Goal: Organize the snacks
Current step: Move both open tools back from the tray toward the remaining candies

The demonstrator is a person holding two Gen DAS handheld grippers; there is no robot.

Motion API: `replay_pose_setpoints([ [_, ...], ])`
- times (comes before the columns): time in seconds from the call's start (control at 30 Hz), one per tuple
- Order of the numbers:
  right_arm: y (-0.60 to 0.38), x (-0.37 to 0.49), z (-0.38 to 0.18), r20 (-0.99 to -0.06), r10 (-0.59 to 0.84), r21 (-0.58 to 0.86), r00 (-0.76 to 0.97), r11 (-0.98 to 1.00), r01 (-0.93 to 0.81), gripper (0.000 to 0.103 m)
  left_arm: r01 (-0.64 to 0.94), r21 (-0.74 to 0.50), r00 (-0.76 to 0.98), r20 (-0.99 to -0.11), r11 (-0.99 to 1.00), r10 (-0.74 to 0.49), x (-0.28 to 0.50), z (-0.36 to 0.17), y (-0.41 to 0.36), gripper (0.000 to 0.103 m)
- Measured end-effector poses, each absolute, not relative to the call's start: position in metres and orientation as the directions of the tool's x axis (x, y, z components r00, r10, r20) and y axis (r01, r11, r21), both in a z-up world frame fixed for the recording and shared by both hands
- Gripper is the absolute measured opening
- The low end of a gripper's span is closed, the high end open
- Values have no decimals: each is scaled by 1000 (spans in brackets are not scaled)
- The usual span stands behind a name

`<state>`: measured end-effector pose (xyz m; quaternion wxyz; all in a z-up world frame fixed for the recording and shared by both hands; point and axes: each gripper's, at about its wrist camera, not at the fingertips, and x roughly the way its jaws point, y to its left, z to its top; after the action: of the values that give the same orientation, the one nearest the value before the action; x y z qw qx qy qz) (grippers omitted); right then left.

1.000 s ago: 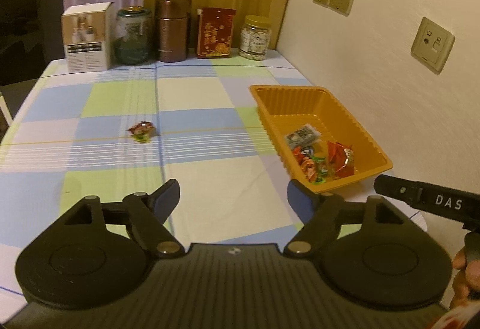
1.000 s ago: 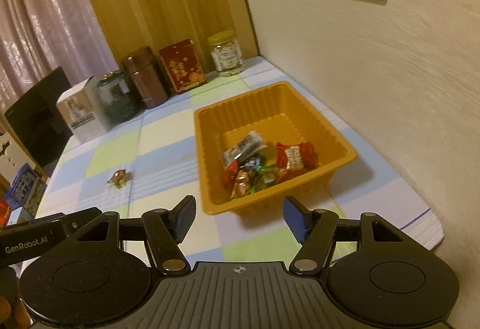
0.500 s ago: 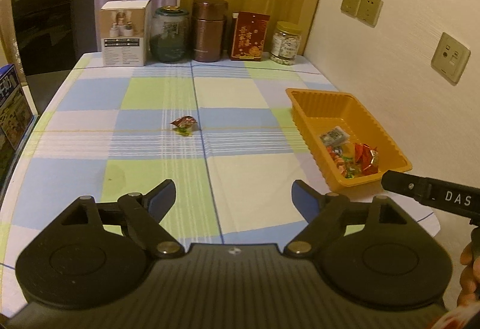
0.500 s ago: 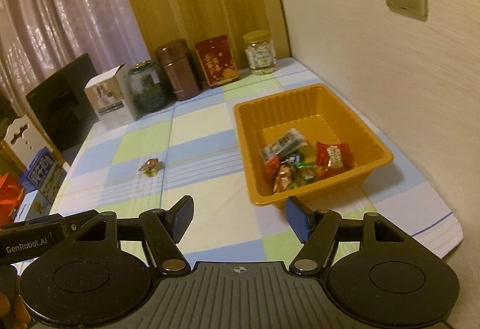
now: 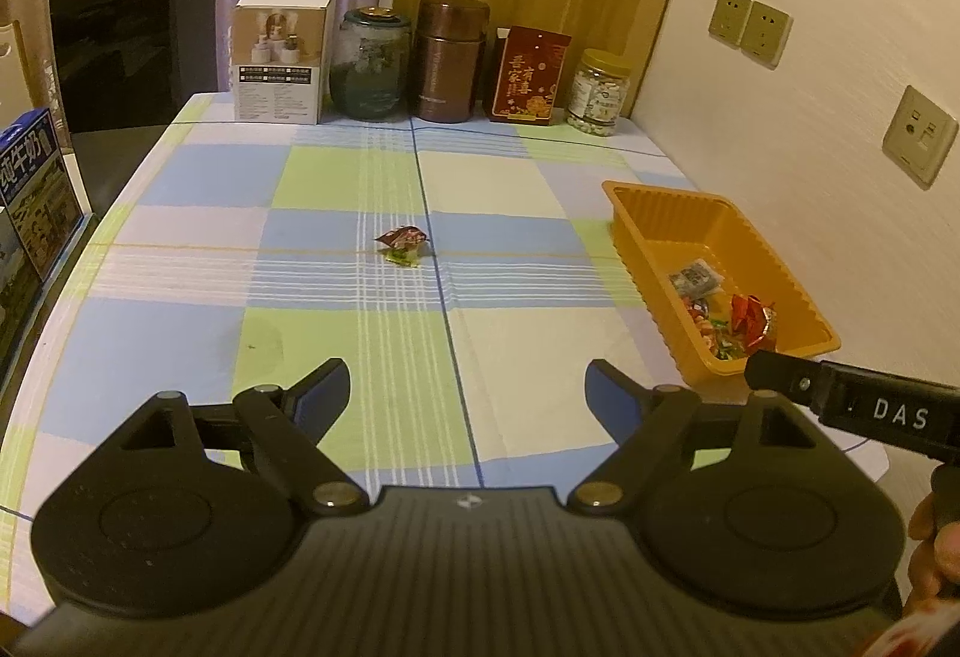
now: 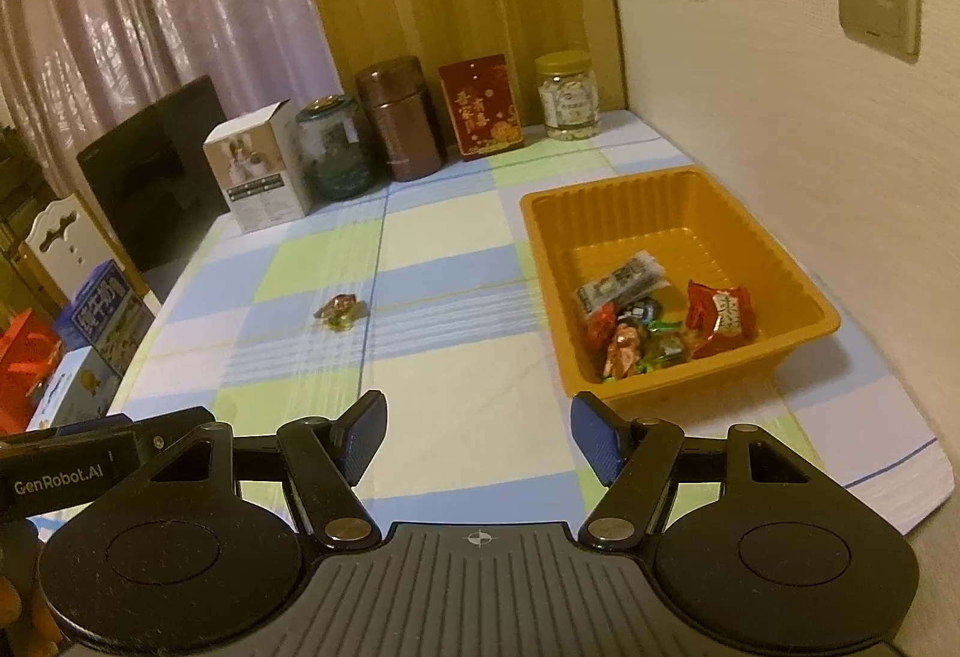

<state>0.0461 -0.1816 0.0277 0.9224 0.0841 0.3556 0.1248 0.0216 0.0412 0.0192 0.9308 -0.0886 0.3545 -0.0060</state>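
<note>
Two pairs of jaws stand apart and bare as I watch: my left gripper (image 5: 468, 387) is spread wide with nothing between its pads, my right gripper (image 6: 477, 432) is parted somewhat less, also holding nothing and touching nothing. Both hover over the near edge of the table (image 5: 180, 165).

One loose candy (image 5: 402, 243) lies near the table's middle, straight ahead of the left fingers and well apart from them; from the right fingers it sits ahead and off to the left (image 6: 341, 310). I judge the left hand better lined up for it. Its wrapper looks crumpled, long axis roughly crosswise.

Against the right edge sits the orange tray (image 6: 690, 183), already holding several wrapped snacks (image 6: 660, 321).
</note>
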Motion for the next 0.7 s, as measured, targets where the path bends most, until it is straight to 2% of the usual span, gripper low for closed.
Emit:
replay_pose_setpoints([
  [0.37, -165, 62, 18, -640, 298, 235, 708, 954, -188, 68, -75, -162, 745, -665, 984, -53, 36, 8, 65, 84],
  [0.7, -138, 95, 4, -642, 299, 213, 706, 954, -211, 68, -29, -135, 730, -679, 990, -71, 79, -10, 90, 83],
])
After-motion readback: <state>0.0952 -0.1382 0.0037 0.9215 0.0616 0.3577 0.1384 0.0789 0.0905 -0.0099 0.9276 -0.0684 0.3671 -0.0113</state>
